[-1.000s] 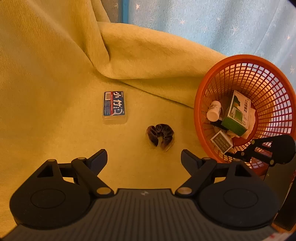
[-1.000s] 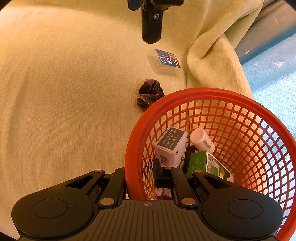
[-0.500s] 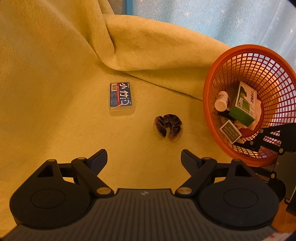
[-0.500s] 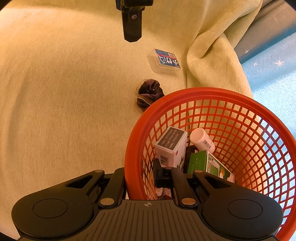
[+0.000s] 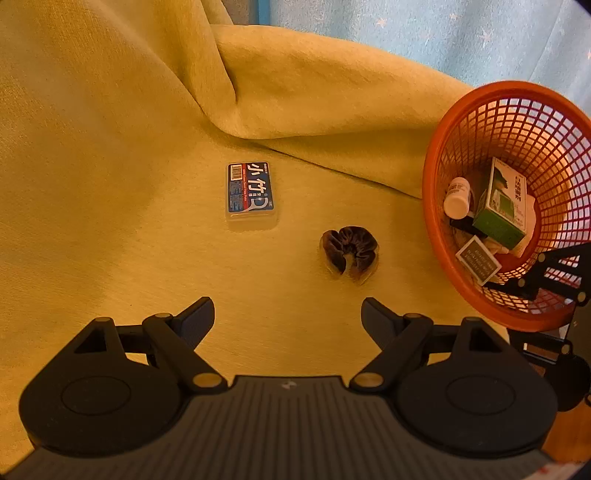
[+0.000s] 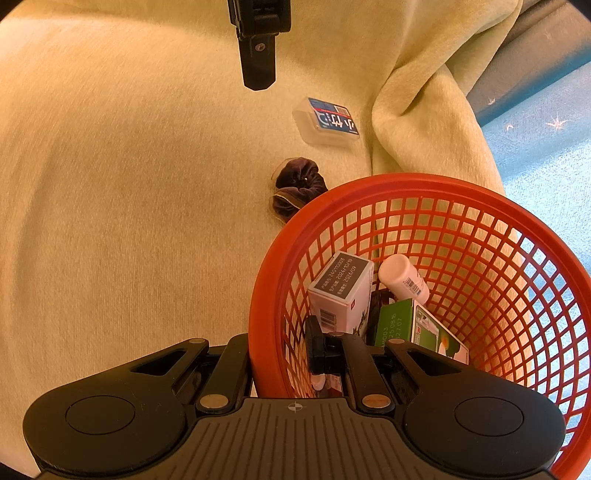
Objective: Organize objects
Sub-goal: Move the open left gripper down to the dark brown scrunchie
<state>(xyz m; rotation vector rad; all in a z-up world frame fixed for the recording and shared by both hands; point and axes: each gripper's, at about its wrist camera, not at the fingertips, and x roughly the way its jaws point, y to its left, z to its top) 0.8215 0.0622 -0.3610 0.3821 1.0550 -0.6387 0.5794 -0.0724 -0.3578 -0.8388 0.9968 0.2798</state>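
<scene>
- Surface: yellow blanket (image 5: 110,184) spread flat, with a thick fold rising at the far side; blue starred fabric (image 5: 424,33) behind it.
- Left gripper (image 5: 287,314): tongs spread wide, nothing between them, hovering over bare blanket on the near side.
- Clear floss-pick box (image 5: 251,192) with blue label lies flat on the blanket, left of centre, beyond the left gripper, apart from the fold.
- Dark velvet scrunchie (image 5: 350,253) lies on the blanket to the right of the box and nearer, between box and basket, touching neither in the left wrist view.
- Orange mesh basket (image 5: 432,206) at far right, tilted. Inside: white bottle (image 5: 458,197), green carton (image 5: 504,206), grey-topped box (image 5: 478,260); some further items beneath, too hidden to identify.
- Right gripper (image 6: 280,360): tongs pressed together on the basket's near rim, one finger outside the wall, the other inside.
- Right wrist view: the scrunchie (image 6: 299,186) sits just beyond the basket rim (image 6: 266,266), and the floss-pick box (image 6: 328,122) farther on.
</scene>
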